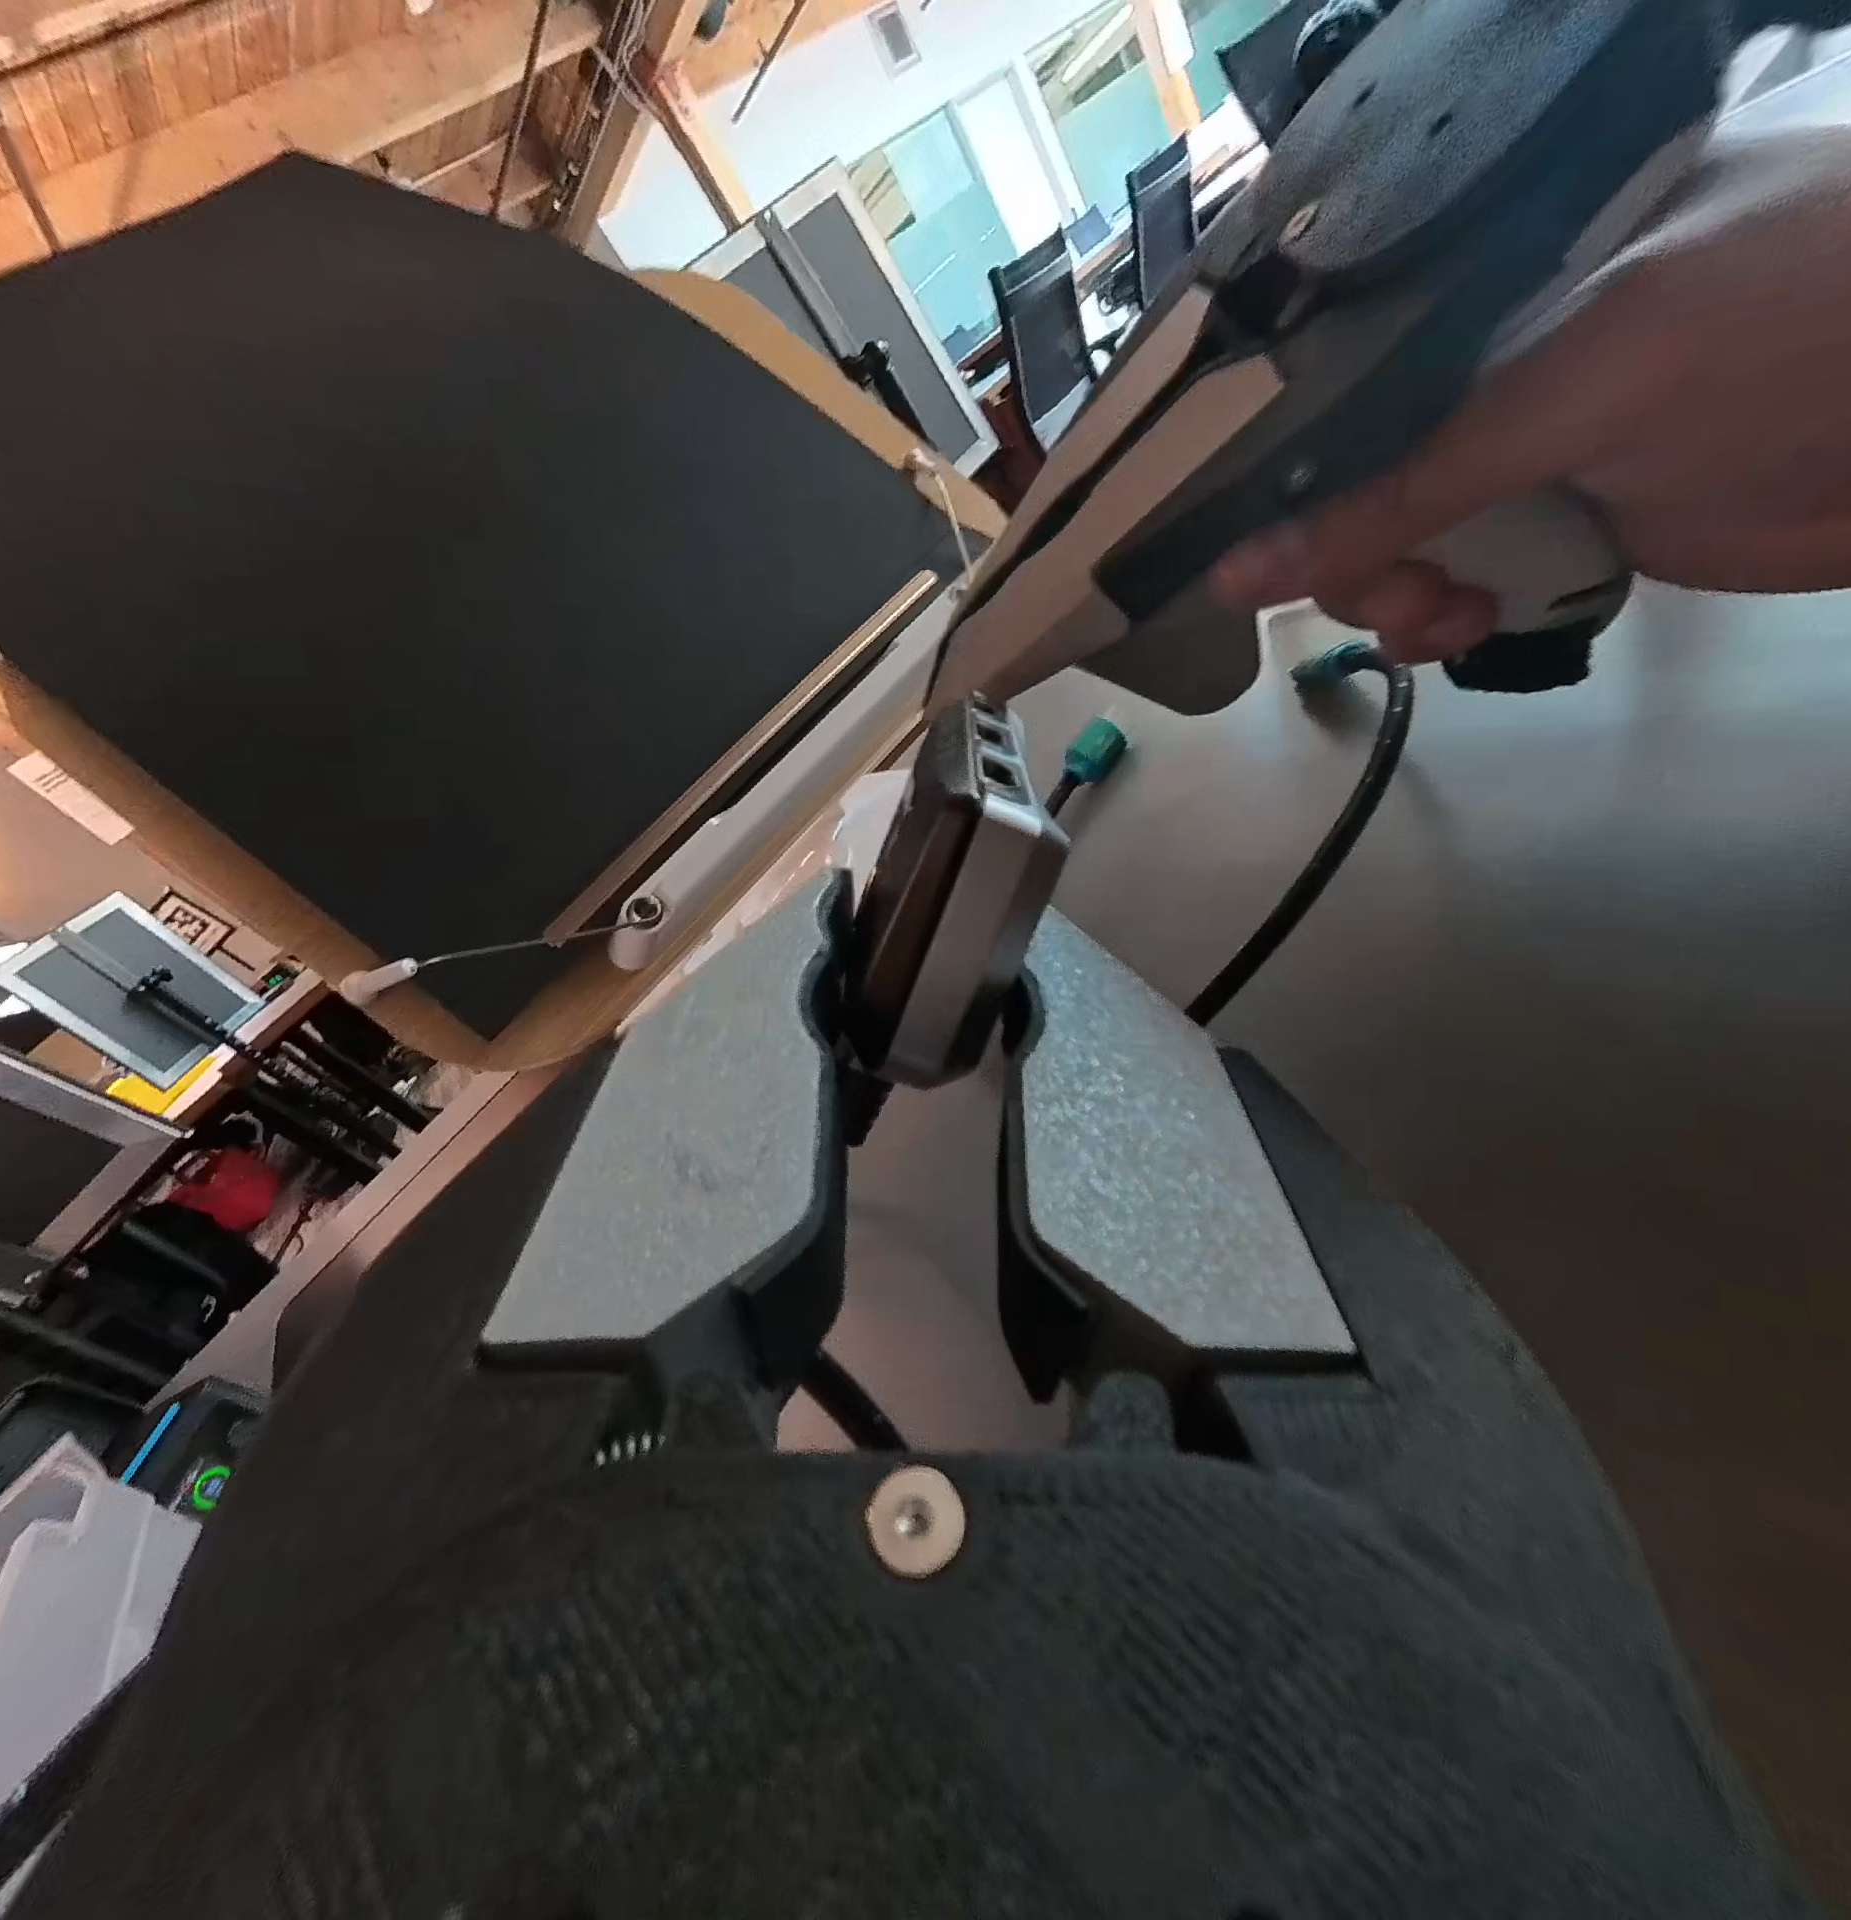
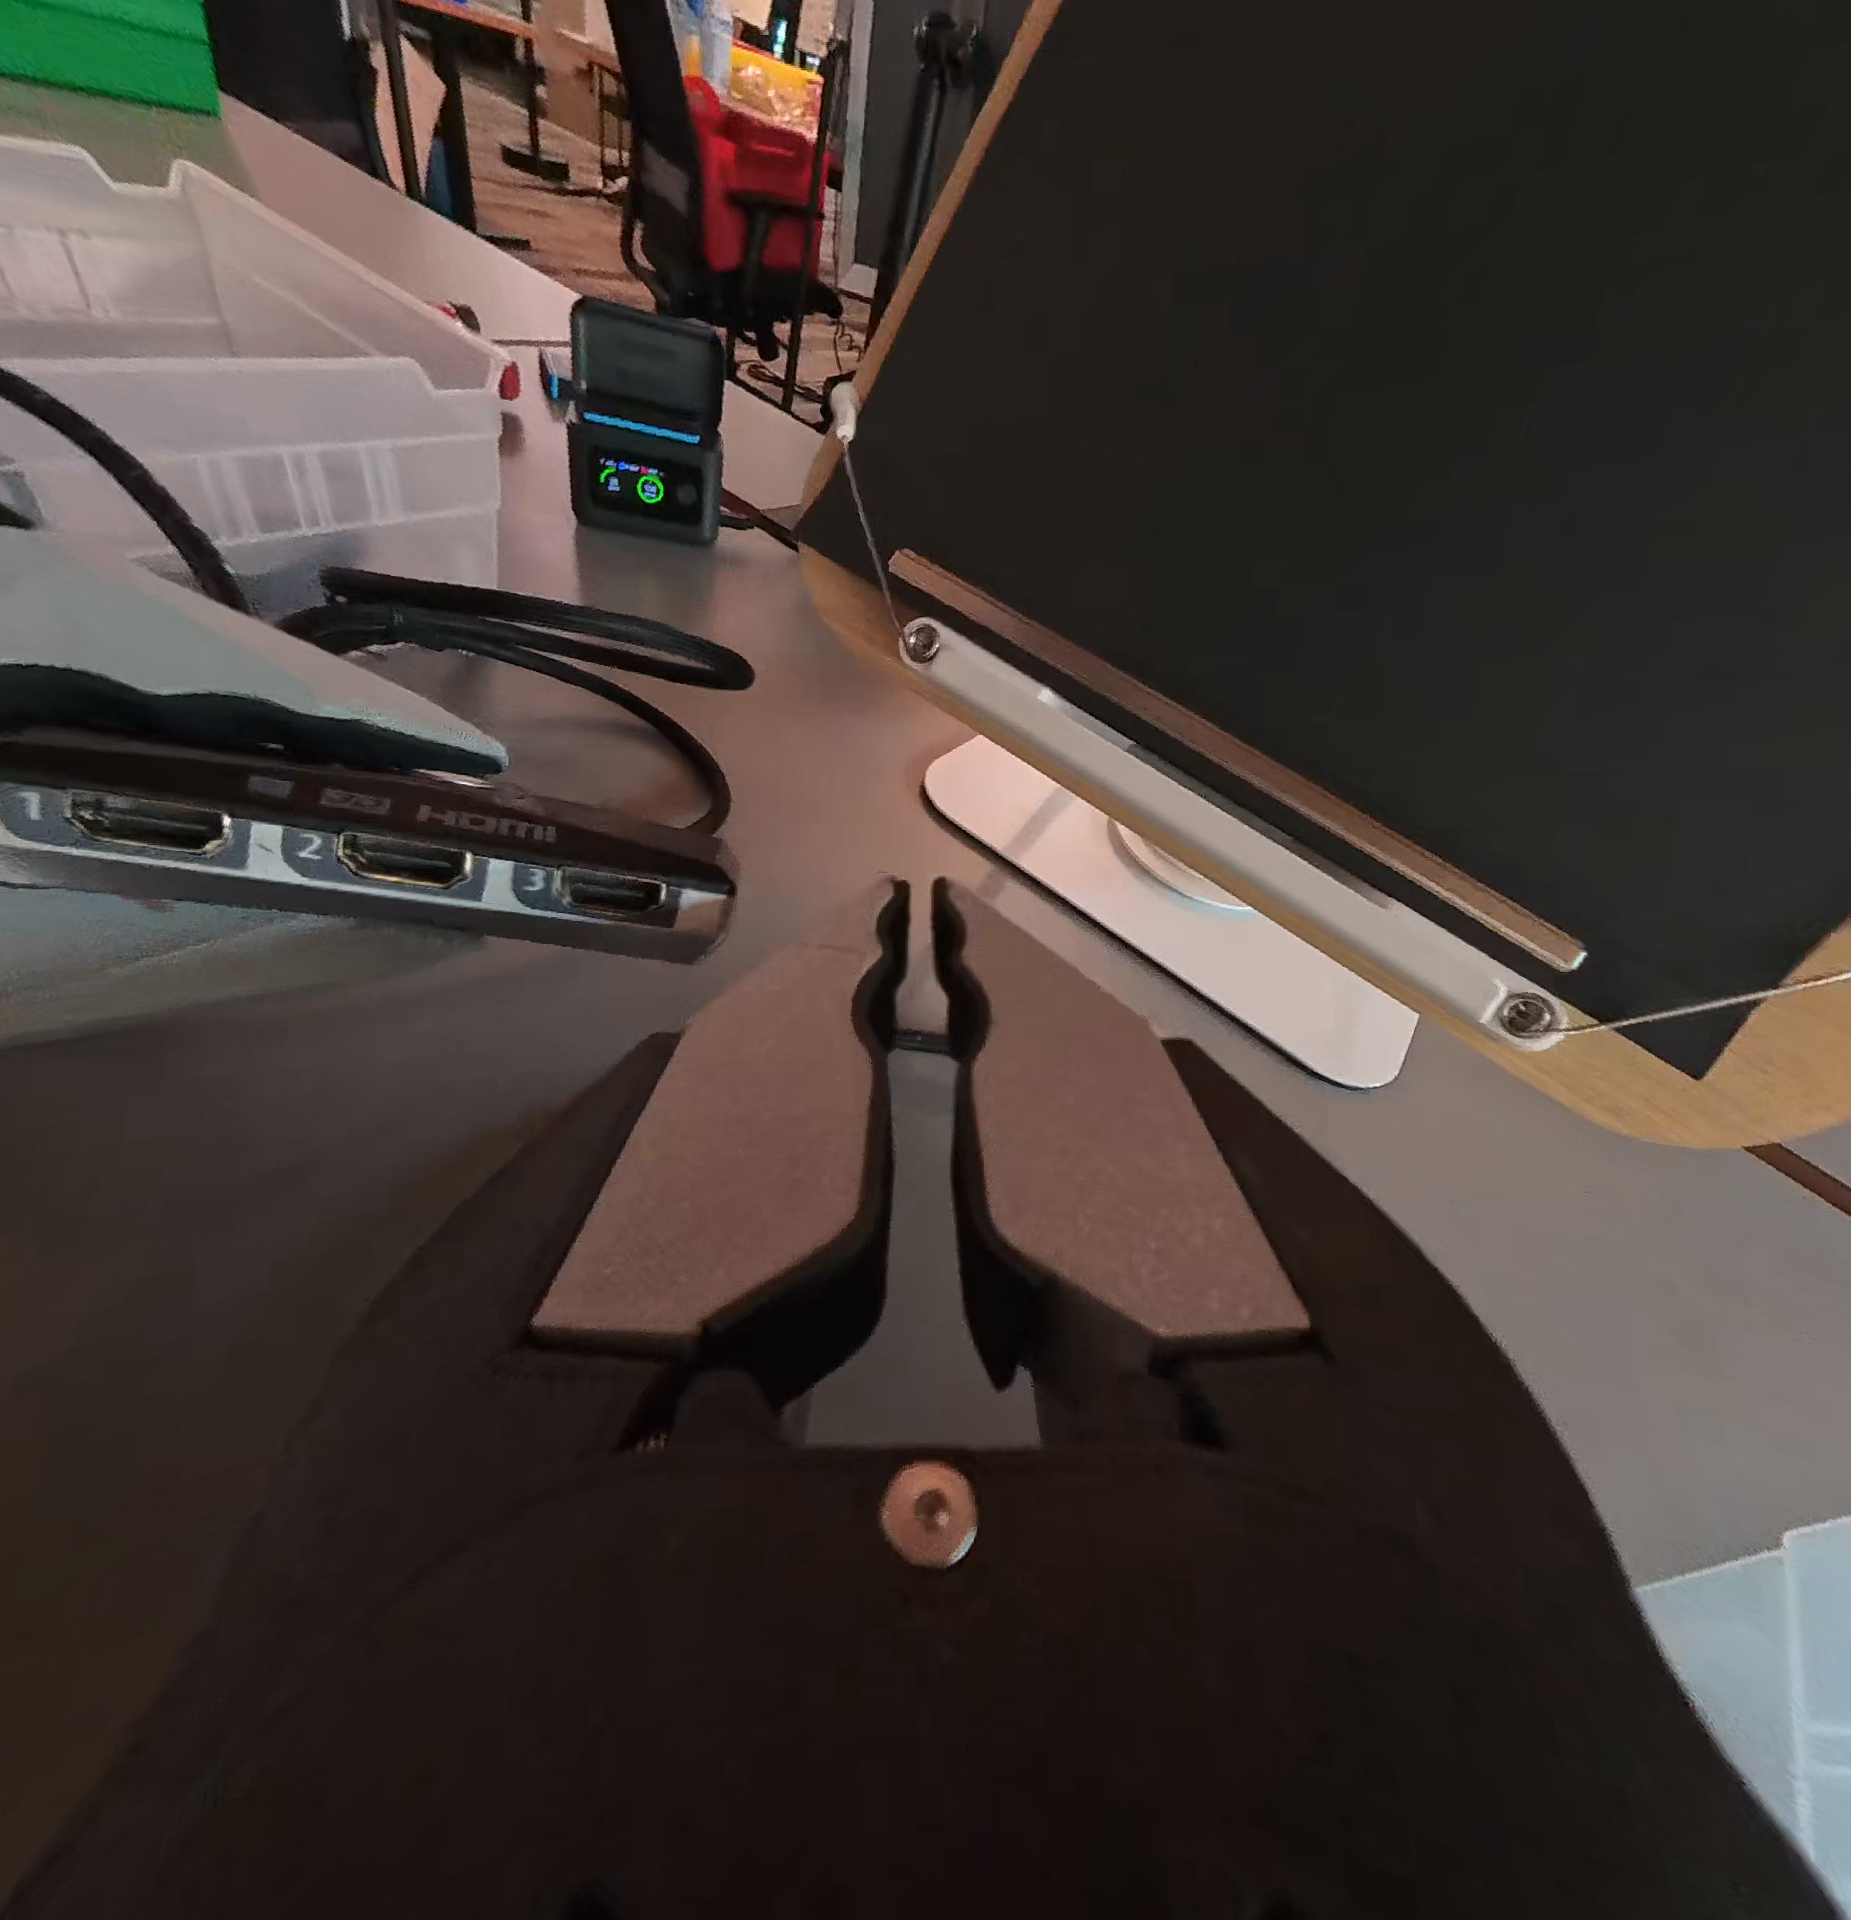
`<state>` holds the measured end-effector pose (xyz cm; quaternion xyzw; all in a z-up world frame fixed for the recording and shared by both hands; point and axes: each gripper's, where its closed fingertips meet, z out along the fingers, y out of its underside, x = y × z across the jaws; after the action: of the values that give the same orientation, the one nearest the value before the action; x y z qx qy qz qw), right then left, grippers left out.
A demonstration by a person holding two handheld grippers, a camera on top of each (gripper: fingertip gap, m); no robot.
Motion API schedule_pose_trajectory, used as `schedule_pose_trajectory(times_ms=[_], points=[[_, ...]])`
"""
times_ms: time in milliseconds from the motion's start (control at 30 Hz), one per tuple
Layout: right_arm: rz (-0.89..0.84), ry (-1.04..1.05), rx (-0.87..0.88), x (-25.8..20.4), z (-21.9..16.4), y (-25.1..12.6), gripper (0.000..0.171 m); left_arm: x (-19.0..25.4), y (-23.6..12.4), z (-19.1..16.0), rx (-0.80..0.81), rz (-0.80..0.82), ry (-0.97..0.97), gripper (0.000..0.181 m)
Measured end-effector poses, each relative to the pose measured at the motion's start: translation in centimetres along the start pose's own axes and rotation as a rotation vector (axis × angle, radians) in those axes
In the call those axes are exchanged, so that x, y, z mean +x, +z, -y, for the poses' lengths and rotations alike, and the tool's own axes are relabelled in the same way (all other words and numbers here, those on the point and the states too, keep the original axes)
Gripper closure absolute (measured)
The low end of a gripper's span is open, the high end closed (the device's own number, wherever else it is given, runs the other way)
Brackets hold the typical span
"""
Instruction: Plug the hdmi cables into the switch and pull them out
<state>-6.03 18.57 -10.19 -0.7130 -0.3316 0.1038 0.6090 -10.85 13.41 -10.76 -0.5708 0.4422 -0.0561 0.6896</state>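
My left gripper (image 1: 926, 971) is shut on the HDMI switch (image 1: 968, 894), a silver and black box held tilted above the table. In the right wrist view the switch (image 2: 381, 847) shows three ports in a row, all empty, with a left finger (image 2: 225, 665) on top of it. My right gripper (image 2: 916, 904) is shut and empty, just right of the switch's port end. In the left wrist view it (image 1: 962, 655) reaches in from the upper right, held by a hand. Two green HDMI plugs (image 1: 1097, 748) (image 1: 1336, 665) on black cables lie on the table beyond the switch.
A black board with a wooden rim (image 2: 1420, 416) stands on a white base (image 2: 1264, 997) at the right. Looped black cables (image 2: 588, 644), a small device with a lit screen (image 2: 646, 457) and a translucent plastic bin (image 2: 225, 395) lie on the grey table (image 2: 827, 665). About 8 centimetres separates my left fingertips from my right.
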Motion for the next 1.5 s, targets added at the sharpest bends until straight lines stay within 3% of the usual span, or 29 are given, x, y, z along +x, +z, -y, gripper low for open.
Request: schedule_pose_trajectory(times_ms=[300, 400, 567, 733, 800, 900, 967, 1033, 1067, 1133, 1333, 1367, 1500], points=[[0.106, 0.012, 0.02, -1.8, 0.2, 0.3, 0.171, 0.6, -0.8, 1.6, 0.08, -0.005, -0.023, 0.153], [0.234, -0.022, -0.043, -4.4, -0.9, 0.9, 0.171, 0.7, -1.0, 2.5, 0.128, -0.007, -0.028, 0.152], [0.089, -0.142, -0.135, -3.1, -2.7, 1.8, 0.171, 0.6, -0.4, 1.0, 0.028, -0.017, -0.009, 0.153], [-0.1, -0.12, -0.24, 1.9, -4.2, 0.7, 0.163, -1.4, 0.1, -0.8, -0.058, 0.105, 0.036, 0.153], [-0.122, -0.003, -0.223, 3.8, -4.3, -0.6, 0.16, -1.3, 0.4, -1.1, -0.074, 0.114, 0.045, 0.152], [0.058, 0.168, -0.191, 2.2, -4.0, -1.3, 0.129, -1.3, 0.9, -1.3, -0.091, 0.116, 0.053, 0.152], [0.188, 0.23, -0.183, -0.9, -4.2, -1.5, 0.129, -1.4, 1.0, -1.3, -0.091, 0.12, 0.048, 0.152], [0.248, 0.202, -0.328, -3.4, -6.9, -1.9, 0.127, -1.6, 1.0, -1.3, -0.09, 0.125, 0.048, 0.153], [0.245, 0.156, -0.424, -3.9, -8.6, -2.4, 0.13, -1.6, 0.9, -1.3, -0.091, 0.129, 0.051, 0.152], [0.312, 0.083, -0.544, -5.3, -10.7, -4.7, 0.162, -1.8, 0.8, -1.3, -0.091, 0.135, 0.05, 0.153], [0.274, 0.248, -0.683, -4.8, -11.2, -12.8, 0.128, -1.9, 0.9, -1.0, -0.093, 0.148, 0.038, 0.153], [0.225, 0.307, -0.667, -4.5, -10.4, -12.9, 0.114, -1.9, 0.9, -1.0, -0.092, 0.149, 0.037, 0.153], [0.114, 0.371, -0.458, -4.0, -5.8, -9.6, 0.108, -1.7, 0.9, -1.1, -0.089, 0.136, 0.054, 0.153]])
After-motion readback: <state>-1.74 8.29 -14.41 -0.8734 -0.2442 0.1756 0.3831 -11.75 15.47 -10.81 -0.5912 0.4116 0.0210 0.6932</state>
